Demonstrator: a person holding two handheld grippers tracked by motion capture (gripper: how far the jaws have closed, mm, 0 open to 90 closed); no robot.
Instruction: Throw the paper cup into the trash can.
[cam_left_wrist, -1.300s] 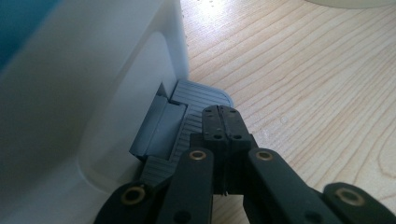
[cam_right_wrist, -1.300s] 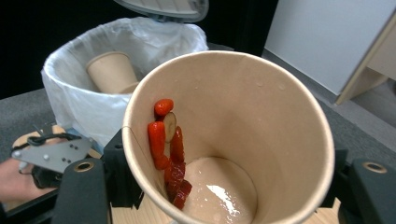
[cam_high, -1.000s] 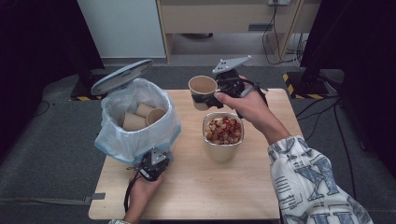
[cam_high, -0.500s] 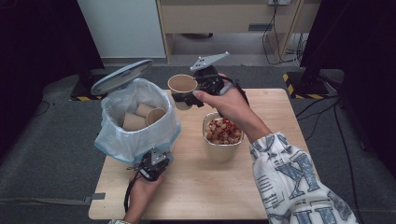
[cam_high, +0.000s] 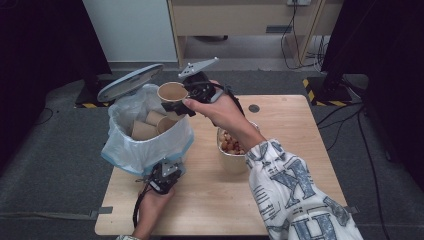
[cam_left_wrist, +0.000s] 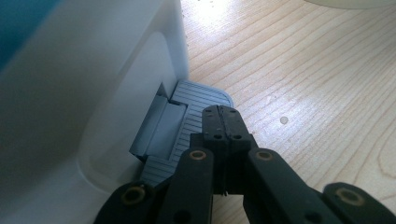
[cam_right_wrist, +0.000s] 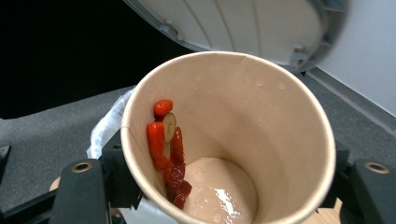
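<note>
Paper cup (cam_high: 172, 92) pinched in the jaws of the right gripper (cam_high: 176, 102), up over the edge of the pedal bin (cam_high: 145, 150), with red food bits (cam_right_wrist: 161, 140) stuck to its inside wall. Left gripper (cam_high: 167, 172) with jaws shut tight, pressing the pedal (cam_left_wrist: 196, 100) to hold the lid (cam_high: 130, 82) up. Might slip off the pedal and bang the lid down on the cup. Might tip too soon and spill wet mess on the wooden surface (cam_high: 280, 130).

In the right gripper view, the paper cup (cam_right_wrist: 243, 140) covers the jaws; its lower rim is cut off by the bottom edge. In the high view, the bin liner (cam_high: 150, 145) hides the pedal. The sleeve (cam_high: 295, 200) hides part of the food bowl (cam_high: 232, 155).
</note>
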